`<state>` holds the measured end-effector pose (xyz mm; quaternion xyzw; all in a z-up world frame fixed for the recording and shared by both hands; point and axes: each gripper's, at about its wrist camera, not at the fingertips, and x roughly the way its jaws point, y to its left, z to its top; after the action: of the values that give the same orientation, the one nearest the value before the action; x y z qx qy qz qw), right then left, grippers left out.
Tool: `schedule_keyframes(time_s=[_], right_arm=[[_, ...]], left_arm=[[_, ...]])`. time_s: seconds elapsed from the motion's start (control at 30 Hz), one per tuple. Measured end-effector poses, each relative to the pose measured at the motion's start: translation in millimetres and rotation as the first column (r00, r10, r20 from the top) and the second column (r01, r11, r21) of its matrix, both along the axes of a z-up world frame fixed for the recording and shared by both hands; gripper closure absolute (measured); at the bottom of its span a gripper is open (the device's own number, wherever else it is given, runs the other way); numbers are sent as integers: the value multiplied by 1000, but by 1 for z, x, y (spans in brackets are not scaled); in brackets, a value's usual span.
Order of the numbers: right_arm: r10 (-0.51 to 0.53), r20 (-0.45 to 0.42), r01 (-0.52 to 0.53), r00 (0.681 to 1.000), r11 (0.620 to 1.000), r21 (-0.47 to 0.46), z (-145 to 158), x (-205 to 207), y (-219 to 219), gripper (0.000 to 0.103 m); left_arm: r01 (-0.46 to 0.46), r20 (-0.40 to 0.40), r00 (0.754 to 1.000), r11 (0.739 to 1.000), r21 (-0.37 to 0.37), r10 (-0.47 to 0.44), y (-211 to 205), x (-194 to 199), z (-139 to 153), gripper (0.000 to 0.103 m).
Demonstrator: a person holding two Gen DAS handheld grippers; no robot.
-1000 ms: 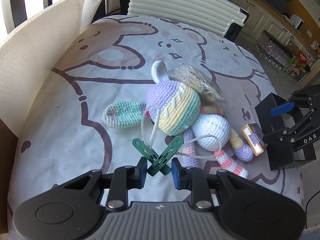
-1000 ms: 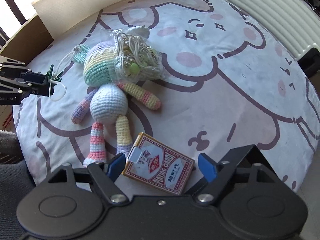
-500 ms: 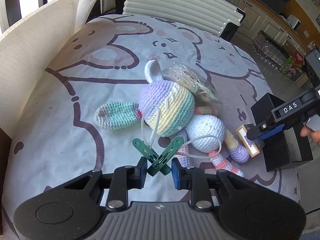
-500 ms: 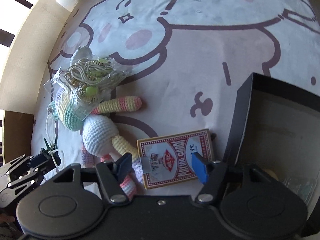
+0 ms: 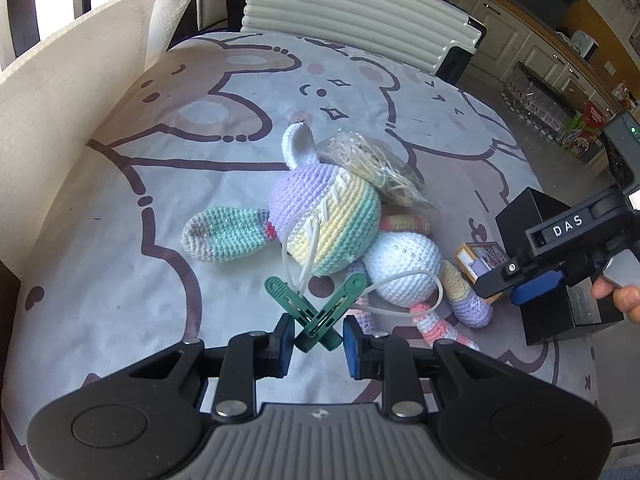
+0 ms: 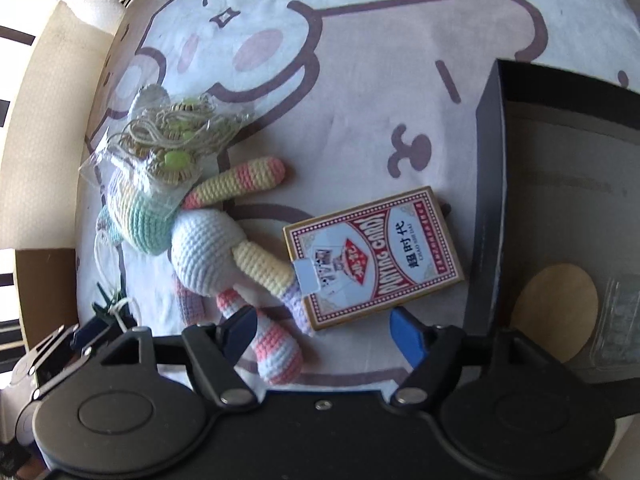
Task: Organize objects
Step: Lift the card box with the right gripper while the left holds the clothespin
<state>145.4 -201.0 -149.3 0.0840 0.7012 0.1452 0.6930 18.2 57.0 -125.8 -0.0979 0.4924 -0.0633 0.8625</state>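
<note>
Cartoon-print tablecloth (image 5: 224,148), kitchen cabinets (image 5: 536,44) beyond

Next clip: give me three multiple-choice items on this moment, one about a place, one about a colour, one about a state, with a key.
1. Where does the red-patterned playing card box lie?
A. inside the black storage box
B. on the printed cloth beside the black storage box
C. on the toy's head

2. What colour is the plastic clothespin between the left gripper's pads?
A. dark green
B. red
C. yellow

3. How does the right gripper stand?
A. shut on the card box
B. shut on the toy's leg
C. open, above the card box's near edge

Key: 1 B, the card box rests on the cloth just outside the box wall. 2 A, the pin is plainly green. 3 C, both blue pads stand apart, neither pressing the card box.
</note>
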Motion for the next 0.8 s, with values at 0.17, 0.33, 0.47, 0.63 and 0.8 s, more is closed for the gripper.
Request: schedule_keyframes(time_s=[0.17,0.33,0.47,0.63,0.8], right_arm=[[-6,71,6,997,1000,-6,0,11,12,29],[-53,97,51,994,998,22,-2,23,11,29],[-68,117,71,991,997,-16,8,27,5,30],[-51,197,71,979,993,-97,20,31,-2,26],[44,229,-6,973,986,-165,14,35,9,24]], left_arm=[[-16,-9,1000,1000,11,16,7,0,-2,76],[-23,-13,1000,1000,15,23,11,1,-3,76],[-24,-18,1000,1000,6,25,12,2,-5,76],[-19,-16,1000,1000,4,19,12,2,-5,76],[-26,-19,999,1000,10,26,15,0,-6,76]])
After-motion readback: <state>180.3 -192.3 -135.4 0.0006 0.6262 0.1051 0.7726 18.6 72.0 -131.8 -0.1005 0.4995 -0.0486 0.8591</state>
